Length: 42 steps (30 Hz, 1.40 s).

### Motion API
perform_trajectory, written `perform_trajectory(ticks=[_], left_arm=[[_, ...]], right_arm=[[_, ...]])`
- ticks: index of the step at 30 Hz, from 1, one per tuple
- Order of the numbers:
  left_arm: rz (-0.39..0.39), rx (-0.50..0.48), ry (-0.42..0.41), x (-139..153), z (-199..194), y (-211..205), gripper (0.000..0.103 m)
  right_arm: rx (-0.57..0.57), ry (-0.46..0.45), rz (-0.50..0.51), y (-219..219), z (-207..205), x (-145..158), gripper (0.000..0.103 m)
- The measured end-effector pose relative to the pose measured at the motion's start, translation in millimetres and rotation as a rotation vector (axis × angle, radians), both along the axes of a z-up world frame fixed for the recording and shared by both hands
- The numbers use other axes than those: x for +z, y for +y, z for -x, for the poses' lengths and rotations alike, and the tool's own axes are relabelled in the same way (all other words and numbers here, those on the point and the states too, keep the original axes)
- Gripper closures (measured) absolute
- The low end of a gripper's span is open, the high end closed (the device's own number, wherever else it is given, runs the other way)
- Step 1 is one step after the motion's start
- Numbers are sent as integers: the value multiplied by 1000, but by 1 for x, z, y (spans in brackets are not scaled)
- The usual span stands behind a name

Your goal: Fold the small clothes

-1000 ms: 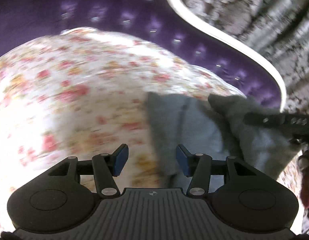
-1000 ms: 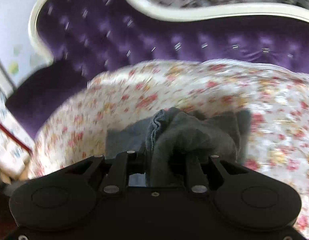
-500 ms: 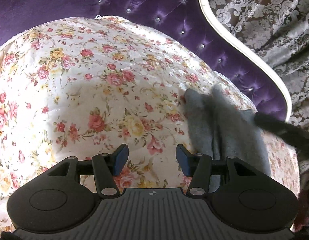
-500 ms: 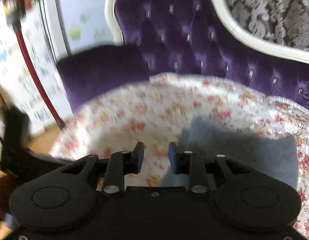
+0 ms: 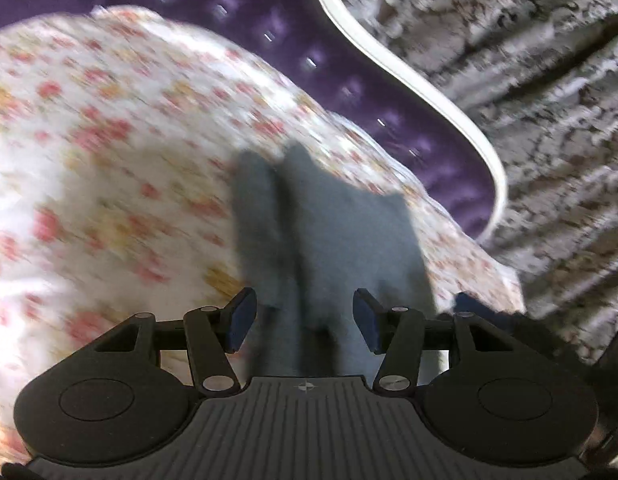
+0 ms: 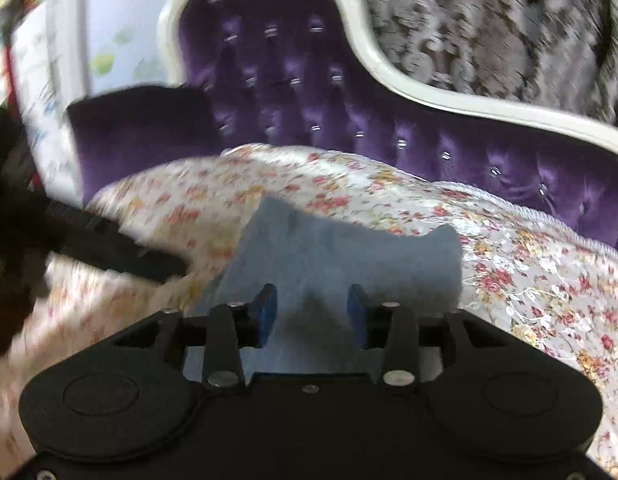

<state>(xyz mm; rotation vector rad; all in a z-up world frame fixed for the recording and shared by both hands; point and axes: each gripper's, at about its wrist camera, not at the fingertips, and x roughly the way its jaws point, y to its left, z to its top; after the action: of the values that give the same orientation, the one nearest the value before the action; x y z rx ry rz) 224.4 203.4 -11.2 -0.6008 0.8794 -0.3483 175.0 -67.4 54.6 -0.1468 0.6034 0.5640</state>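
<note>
A small grey garment (image 5: 341, 240) lies folded on the floral cover (image 5: 109, 152) of a purple sofa; it also shows in the right wrist view (image 6: 341, 256). My left gripper (image 5: 305, 320) is open and empty, its blue pads just above the garment's near edge. My right gripper (image 6: 312, 312) is open and empty, hovering over the garment's near side. The left gripper shows as a blurred black bar (image 6: 109, 244) at the left of the right wrist view.
The tufted purple sofa back (image 6: 309, 92) with a white curved frame (image 6: 449, 100) rises behind the floral cover (image 6: 529, 280). A patterned grey curtain (image 5: 529, 80) hangs beyond. A purple armrest (image 6: 129, 128) stands at the left.
The right gripper let go of the grey garment and opened wider. The left gripper swung right, over the garment's near edge. The garment now lies flat.
</note>
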Motion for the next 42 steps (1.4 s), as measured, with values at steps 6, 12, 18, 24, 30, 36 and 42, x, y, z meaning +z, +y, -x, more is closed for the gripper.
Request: perform_trajectory(ticks=[6,12,18,24,30,36,42], left_arm=[[14,-73,35,-4,-6,-32,51],[11,-67,25,5,-12,-38,38],[39,-43,38,8,-19,-30,32],[174,-49,91,-5,-31,-31,21],[178,-99,124,-16,-50,-55,13],[96,-23,81,-20,-74,-57,32],[-86,-140,-12,0,-86,-69,90]], right_arm=[[209,-182,206,31,56,-18,35],[329,-340,453,74,75,-54,42],[208,-325,321,64,56,-39,93],[63,-195,15,19,35,-7,93],[65,-167,-13,13,32,-8,93],[83,-184,8,17,40,-14,93],[83,-203,13,26,44,-16,93]])
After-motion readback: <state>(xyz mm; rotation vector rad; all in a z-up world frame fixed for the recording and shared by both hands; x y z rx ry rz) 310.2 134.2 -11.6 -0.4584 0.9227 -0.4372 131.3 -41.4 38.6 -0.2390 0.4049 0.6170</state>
